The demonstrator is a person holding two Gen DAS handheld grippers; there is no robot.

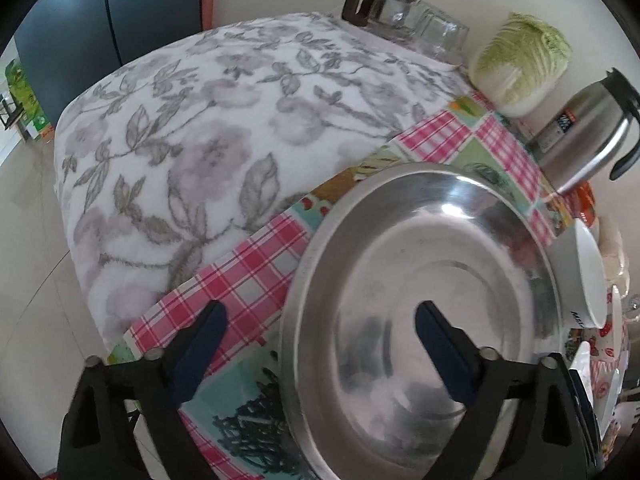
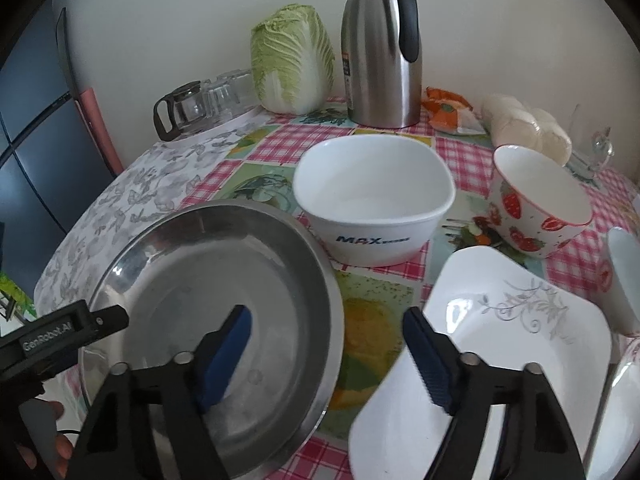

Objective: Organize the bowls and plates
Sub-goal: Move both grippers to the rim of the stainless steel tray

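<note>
Steel first: the round stainless-steel plate (image 2: 208,316) lies flat on the checked pink oilcloth table (image 2: 280,144), at 9 o'clock of the square white bowl with blue lettering (image 2: 374,200) and just beside it.

Your left gripper (image 1: 320,320) straddles the plate's near-left rim, one pad over the oilcloth, the other over the plate's floor. Jaws apart, nothing pinched.

Your right gripper (image 2: 328,320) straddles the right rim of the same plate: left pad inside the dish, right pad over the gap toward the square white plate with grey scrollwork (image 2: 516,332), which sits at 3 o'clock of the steel one. Released as well; no pad is pressing on metal.

Strawberry-printed round bowl (image 2: 540,208) stands at 3 o'clock of the lettered bowl, apart from it.

Risks, as I judge them:
- The rim is thin and slick. Close on it shallow and it may slip out and clatter.
- Lift one side before the other and the plate will tilt and slide toward the white bowl.
- Your right outer finger is close to the scrollwork plate; closing carelessly could nudge it.
- The plate's near edge lies close to the table's edge, so a shove could push it off.
</note>
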